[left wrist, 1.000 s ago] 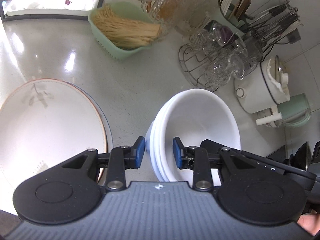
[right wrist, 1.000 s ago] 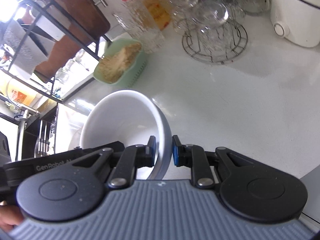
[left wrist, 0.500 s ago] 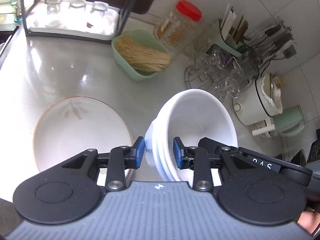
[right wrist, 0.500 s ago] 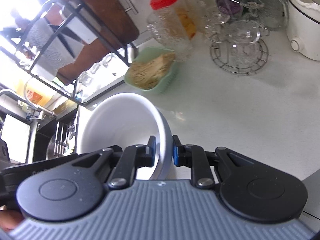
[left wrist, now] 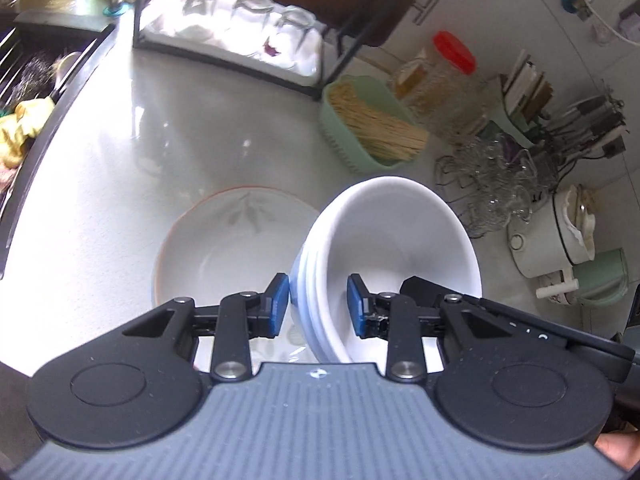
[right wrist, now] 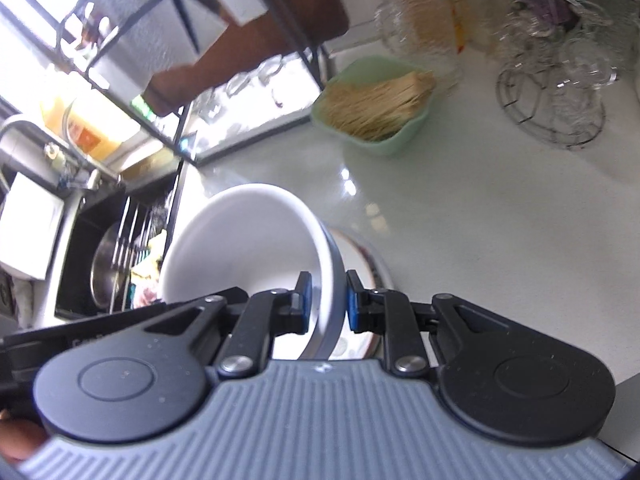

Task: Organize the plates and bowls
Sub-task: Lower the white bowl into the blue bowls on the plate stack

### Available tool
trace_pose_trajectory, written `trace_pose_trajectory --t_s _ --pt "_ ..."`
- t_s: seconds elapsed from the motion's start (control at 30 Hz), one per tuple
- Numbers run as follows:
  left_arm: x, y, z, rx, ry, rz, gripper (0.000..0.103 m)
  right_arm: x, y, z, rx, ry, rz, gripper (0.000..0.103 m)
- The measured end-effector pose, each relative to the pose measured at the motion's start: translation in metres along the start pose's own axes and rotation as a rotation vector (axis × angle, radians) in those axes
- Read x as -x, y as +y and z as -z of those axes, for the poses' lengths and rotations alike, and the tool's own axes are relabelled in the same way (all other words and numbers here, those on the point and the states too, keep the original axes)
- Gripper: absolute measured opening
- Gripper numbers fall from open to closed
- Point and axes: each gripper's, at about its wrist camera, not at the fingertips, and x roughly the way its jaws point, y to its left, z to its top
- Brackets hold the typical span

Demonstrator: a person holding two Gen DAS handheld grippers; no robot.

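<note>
A stack of white bowls [left wrist: 384, 248] hangs tilted above the counter, held from both sides. My left gripper [left wrist: 318, 308] is shut on the stack's near rim. My right gripper [right wrist: 325, 300] is shut on the opposite rim; the stack [right wrist: 248, 248] shows there too. Below and left of the stack lies a white plate with a leaf pattern and orange rim [left wrist: 228, 252] on the counter. Part of that plate [right wrist: 360, 252] shows under the bowls in the right wrist view.
A green basket of noodles [left wrist: 372, 128], a red-lidded jar [left wrist: 440, 76], a wire rack of glasses [left wrist: 496, 184], a white cooker [left wrist: 560, 236] and a green kettle [left wrist: 600, 276] line the back right. A black shelf with glass jars [left wrist: 240, 24] stands behind; a sink [right wrist: 104, 256] is left.
Both grippers have lifted the bowl stack higher and moved it left, over the leaf-pattern plate. The plate and counter look smaller and farther away.
</note>
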Motion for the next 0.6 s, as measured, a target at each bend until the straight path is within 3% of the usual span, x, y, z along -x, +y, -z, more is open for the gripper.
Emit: trace_pose_trajectory --t_s 0.37,0.6 --pt "-0.029 0.049 0.000 0.047 0.035 -0.063 0.035 -0.053 0.015 0.012 0.046 0.100 0.005 0.021" --pt "-0.049 0.059 -0.002 0.059 0.049 -0.057 0.035 -0.070 0.015 0.010 0.070 0.097 0.023 0.022"
